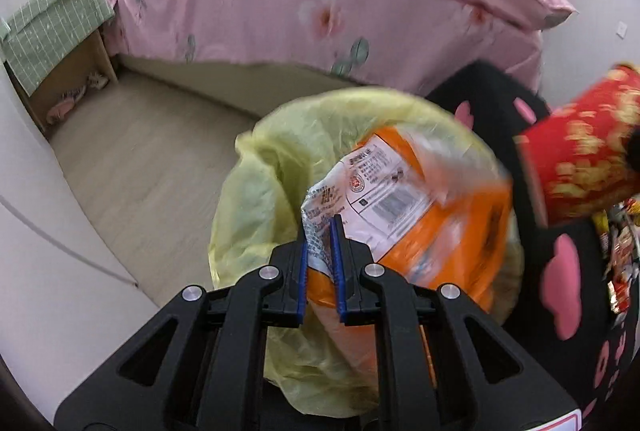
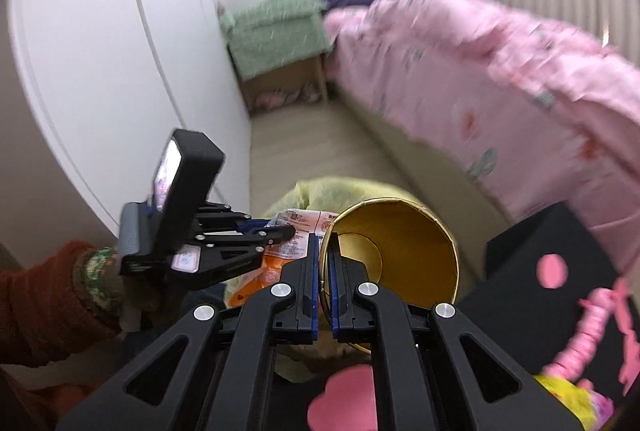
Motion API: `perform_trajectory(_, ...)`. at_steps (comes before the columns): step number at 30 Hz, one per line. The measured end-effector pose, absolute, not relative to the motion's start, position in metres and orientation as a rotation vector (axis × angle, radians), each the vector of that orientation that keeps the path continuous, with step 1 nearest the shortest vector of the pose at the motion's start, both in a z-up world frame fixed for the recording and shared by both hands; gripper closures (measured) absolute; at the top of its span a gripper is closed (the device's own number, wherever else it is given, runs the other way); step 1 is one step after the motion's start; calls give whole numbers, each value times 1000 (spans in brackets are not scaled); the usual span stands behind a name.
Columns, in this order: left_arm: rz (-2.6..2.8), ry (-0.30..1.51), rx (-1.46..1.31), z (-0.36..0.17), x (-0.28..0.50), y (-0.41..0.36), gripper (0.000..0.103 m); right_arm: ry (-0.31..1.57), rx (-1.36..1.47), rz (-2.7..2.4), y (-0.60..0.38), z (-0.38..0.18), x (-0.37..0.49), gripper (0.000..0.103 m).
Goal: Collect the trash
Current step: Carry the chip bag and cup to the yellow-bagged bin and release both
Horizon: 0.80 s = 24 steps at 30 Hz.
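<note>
Left gripper [image 1: 320, 231] pinches the orange wrapper [image 1: 420, 215] by its crimped edge over the yellow-lined bin [image 1: 256, 199] (light, crinkly, slippery film). Right gripper [image 2: 325, 251] clamps the paper cup [image 2: 400, 243] by its thin, crushable rim.

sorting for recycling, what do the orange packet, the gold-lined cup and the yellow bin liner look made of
Orange packet: glossy plastic film, crinkled, with a printed label.
Cup: probably coated paper, with a thin rolled rim and a matte gold inside.
Yellow liner: thin translucent plastic, wrinkled.

wrist views angled down, sharing bin [image 1: 256, 191]
</note>
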<state>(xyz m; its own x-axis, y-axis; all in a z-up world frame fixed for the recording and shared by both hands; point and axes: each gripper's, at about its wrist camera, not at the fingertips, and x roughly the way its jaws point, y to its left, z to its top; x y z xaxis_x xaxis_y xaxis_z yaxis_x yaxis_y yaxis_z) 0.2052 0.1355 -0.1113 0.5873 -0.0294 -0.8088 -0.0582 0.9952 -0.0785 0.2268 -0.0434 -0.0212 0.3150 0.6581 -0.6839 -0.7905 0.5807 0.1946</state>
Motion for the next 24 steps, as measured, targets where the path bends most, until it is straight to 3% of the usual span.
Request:
perform_trajectory(9,-18,936,-167,-125,210,157,93,1055,-323,914,12,-107,282,97)
perform_trajectory(20,-69,936,-211,-127,229,154,93,1009,-411,904,6,-106,266,96)
perform_trajectory(22,-90,929,-287,-122,222,164,82,996,-435,897,9,-106,261,95)
perform_trajectory(24,-110,921,-352,-117,215,172,73,986,-470,887,9,-106,253,81)
